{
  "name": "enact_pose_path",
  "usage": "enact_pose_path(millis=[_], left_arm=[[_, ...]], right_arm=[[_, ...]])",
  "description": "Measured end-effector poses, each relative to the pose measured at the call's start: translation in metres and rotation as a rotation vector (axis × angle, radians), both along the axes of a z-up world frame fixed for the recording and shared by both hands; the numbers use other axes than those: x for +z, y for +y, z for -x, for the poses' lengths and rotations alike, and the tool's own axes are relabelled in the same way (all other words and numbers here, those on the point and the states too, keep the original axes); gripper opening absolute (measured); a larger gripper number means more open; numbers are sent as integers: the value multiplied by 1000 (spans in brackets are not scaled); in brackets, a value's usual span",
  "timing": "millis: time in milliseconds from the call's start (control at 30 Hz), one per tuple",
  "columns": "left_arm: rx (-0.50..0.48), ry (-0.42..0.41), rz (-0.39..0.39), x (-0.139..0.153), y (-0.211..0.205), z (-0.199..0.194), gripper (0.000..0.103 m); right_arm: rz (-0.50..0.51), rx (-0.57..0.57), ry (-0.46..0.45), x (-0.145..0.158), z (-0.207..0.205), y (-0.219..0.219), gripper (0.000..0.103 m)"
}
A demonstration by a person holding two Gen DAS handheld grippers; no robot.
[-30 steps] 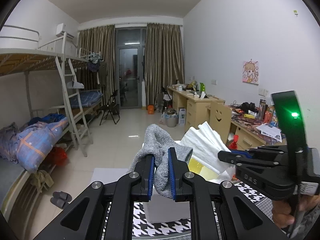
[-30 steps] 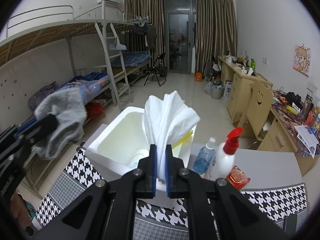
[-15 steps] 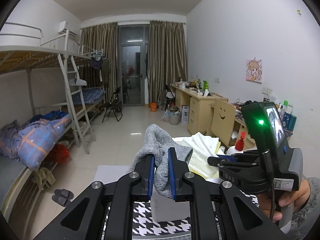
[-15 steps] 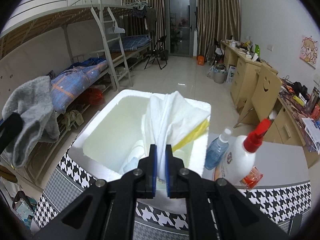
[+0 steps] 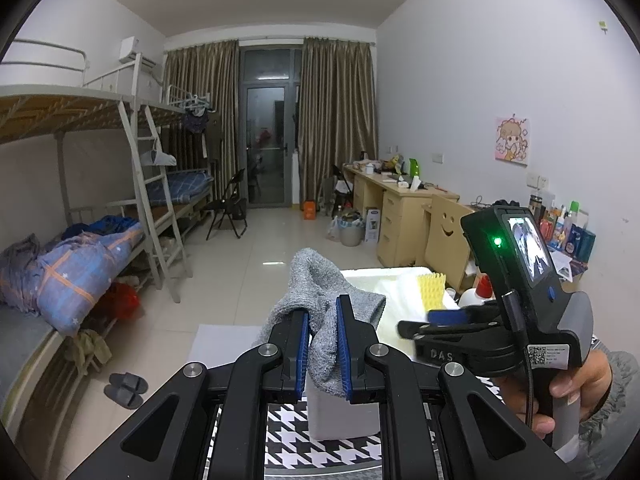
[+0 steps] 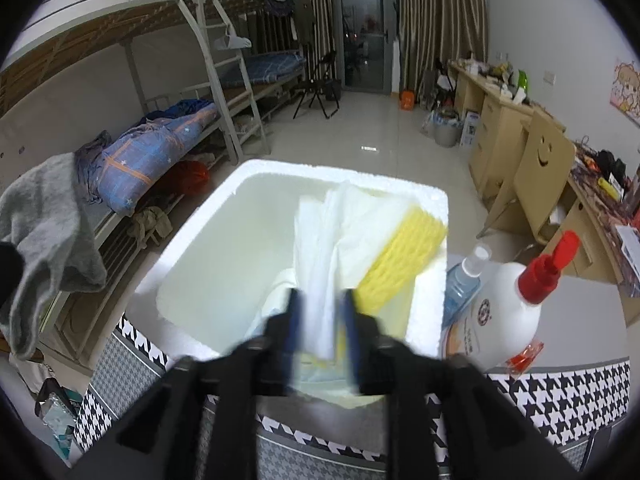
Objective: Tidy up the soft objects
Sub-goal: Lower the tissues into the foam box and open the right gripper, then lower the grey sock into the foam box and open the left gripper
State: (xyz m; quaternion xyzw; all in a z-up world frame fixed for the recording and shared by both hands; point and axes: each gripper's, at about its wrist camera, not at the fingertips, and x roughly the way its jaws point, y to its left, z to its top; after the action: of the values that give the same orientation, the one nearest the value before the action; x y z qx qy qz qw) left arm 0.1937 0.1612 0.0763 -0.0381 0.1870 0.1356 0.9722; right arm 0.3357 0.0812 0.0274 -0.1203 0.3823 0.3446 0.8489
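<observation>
My right gripper is opening, dropping the white cloth into the foam box; my left gripper clamps the grey sock, unplaced

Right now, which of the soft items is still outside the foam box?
The grey knitted sock, clamped in the left gripper short of the white foam box. The white cloth and yellow sponge are already inside it.

I see dorm room: metal bunk beds with ladder along left wall, bedding on lower bunk, row of wooden desks along right wall, curtains flanking balcony door, slippers on tiled floor.
</observation>
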Motion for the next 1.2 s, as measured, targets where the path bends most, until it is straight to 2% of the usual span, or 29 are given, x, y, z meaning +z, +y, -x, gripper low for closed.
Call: enact_pose_path(millis=[33, 67, 433, 567, 700, 767, 967, 1200], left_arm=[[1, -1, 1, 0, 0, 0, 14], [2, -1, 1, 0, 0, 0, 14], [-12, 10, 9, 0, -4, -6, 14], [-23, 14, 12, 0, -2, -9, 14], [-38, 12, 18, 0, -3, -12, 14], [-47, 12, 19, 0, -4, -14, 14], [-62, 17, 22, -2, -4, -20, 14], [-94, 24, 21, -3, -9, -26, 14]], right_arm=[[-3, 2, -7, 1, 0, -1, 59], [-8, 2, -17, 2, 1, -2, 62], [-70, 10, -74, 26, 20, -22, 64], [-83, -2, -101, 32, 26, -29, 70], [-97, -13, -116, 40, 31, -40, 71], [-108, -20, -115, 43, 33, -43, 78], [-128, -30, -163, 49, 43, -53, 83], [-132, -40, -178, 48, 49, -64, 84]])
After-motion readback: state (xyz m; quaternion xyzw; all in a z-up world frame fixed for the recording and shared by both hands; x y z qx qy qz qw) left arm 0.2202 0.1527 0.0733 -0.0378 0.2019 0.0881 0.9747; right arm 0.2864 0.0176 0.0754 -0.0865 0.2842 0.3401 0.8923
